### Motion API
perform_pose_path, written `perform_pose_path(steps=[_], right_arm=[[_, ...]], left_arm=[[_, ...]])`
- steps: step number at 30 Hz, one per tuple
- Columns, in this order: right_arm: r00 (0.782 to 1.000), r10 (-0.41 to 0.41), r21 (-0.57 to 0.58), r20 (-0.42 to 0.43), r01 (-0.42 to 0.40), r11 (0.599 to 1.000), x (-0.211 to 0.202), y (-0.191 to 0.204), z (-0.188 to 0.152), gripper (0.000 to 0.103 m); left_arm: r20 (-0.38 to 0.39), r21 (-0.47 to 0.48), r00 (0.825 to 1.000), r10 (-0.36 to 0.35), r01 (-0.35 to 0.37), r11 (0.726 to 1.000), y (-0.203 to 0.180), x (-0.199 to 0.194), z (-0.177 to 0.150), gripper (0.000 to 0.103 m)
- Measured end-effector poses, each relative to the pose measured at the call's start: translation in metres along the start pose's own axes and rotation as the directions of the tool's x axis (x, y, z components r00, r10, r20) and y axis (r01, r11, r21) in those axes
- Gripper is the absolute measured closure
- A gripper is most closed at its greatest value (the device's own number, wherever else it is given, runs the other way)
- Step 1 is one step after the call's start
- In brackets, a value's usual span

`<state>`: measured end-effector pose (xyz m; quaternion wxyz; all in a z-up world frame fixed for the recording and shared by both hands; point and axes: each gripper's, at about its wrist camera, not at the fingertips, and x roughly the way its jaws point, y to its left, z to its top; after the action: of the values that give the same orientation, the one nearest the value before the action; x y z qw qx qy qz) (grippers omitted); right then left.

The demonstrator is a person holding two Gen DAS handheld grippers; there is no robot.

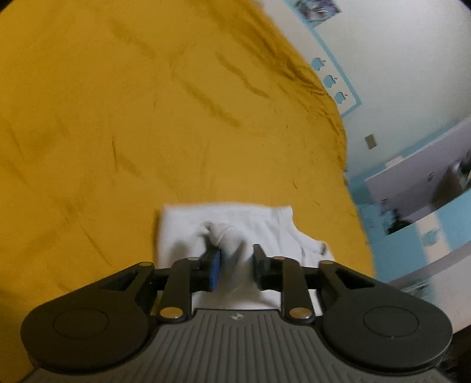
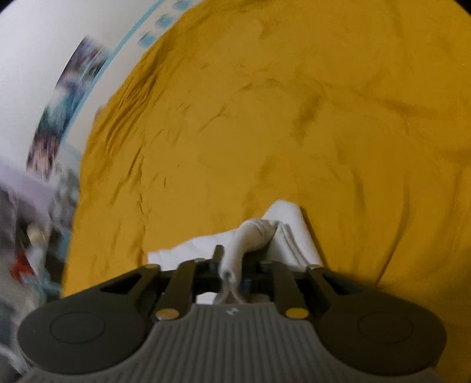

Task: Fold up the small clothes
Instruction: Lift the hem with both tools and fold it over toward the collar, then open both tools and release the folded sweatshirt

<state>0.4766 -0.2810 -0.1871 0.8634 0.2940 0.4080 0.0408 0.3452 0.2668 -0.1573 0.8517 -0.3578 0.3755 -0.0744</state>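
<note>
1. Left wrist view: a mustard-yellow bedsheet [image 1: 147,117] fills the left and centre of the frame, soft and creased with long dark wrinkles. At the right edge stands a white wall [image 1: 397,59] with a pale blue border strip [image 1: 335,73] carrying small apple shapes, a blurred poster [image 1: 318,8] at the top, and light blue and white furniture [image 1: 418,182] in the lower right.
2. In the lower centre a small white garment [image 1: 235,224] lies flat on the sheet, roughly rectangular, its right edge uneven. A bunched fold of it rises into the left gripper [image 1: 235,262], whose black fingers, one with a blue pad [image 1: 215,269], pinch that cloth between them. The gripper's ribbed grey body blocks the bottom of the frame.
3. Right wrist view: the same yellow bedsheet [image 2: 294,117] covers most of the frame; the wall [image 2: 35,59] and a smeared poster [image 2: 64,103] curve down the left side, with blurred clutter below.
4. In the lower centre the white garment [image 2: 282,232] peaks upward, and a twisted roll of it runs into the right gripper [image 2: 232,265], which is clamped on the cloth.
</note>
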Motion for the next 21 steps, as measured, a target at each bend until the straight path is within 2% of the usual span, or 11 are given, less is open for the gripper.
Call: perform_pose_path(steps=[2,3,5,6,8,9,11,13,17,19,21], right_arm=[[0.998,-0.013,-0.104,0.063,0.020,0.994,-0.015,0.013,-0.002,0.075],[0.995,-0.005,-0.132,0.101,0.018,0.991,-0.024,0.018,-0.005,0.070],[0.981,0.009,-0.172,0.193,0.025,0.985,-0.043,0.026,-0.015,0.059],[0.972,0.033,-0.197,0.231,0.013,0.980,-0.052,0.030,-0.022,0.057],[0.964,0.089,-0.229,0.250,-0.030,0.973,-0.067,0.036,-0.036,0.057],[0.968,0.127,-0.234,0.218,-0.074,0.969,-0.069,0.039,-0.041,0.056],[0.973,0.223,-0.252,0.055,-0.202,0.946,-0.061,0.047,-0.049,0.056],[0.956,0.274,-0.286,-0.101,-0.292,0.913,-0.049,0.057,-0.061,0.057],[0.939,0.232,-0.389,-0.254,-0.319,0.864,-0.022,0.073,-0.085,0.056],[0.924,0.199,-0.380,-0.327,-0.321,0.868,-0.002,0.075,-0.092,0.056],[0.924,0.145,-0.402,-0.354,-0.290,0.868,0.018,0.079,-0.094,0.056]], left_arm=[[0.081,0.063,0.996,0.041,-0.046,0.997,-0.013,-0.021,0.001,0.059],[0.145,0.089,0.988,0.042,-0.055,0.995,-0.021,-0.035,-0.002,0.055],[0.210,0.098,0.978,0.007,-0.029,0.995,-0.032,-0.050,-0.013,0.047],[0.203,0.112,0.979,-0.032,0.009,0.994,-0.037,-0.053,-0.021,0.047],[0.081,0.131,0.991,-0.106,0.095,0.987,-0.046,-0.043,-0.037,0.045],[0.008,0.130,0.992,-0.127,0.125,0.984,-0.050,-0.034,-0.049,0.045],[-0.113,0.153,0.986,-0.121,0.137,0.979,-0.059,-0.013,-0.072,0.045],[-0.184,0.200,0.979,-0.088,0.125,0.972,-0.067,0.005,-0.091,0.045],[-0.240,0.218,0.970,-0.041,0.095,0.971,-0.070,0.034,-0.108,0.042],[-0.249,0.205,0.968,-0.039,0.092,0.974,-0.068,0.044,-0.105,0.041],[-0.253,0.170,0.966,-0.059,0.104,0.980,-0.063,0.049,-0.098,0.040]])
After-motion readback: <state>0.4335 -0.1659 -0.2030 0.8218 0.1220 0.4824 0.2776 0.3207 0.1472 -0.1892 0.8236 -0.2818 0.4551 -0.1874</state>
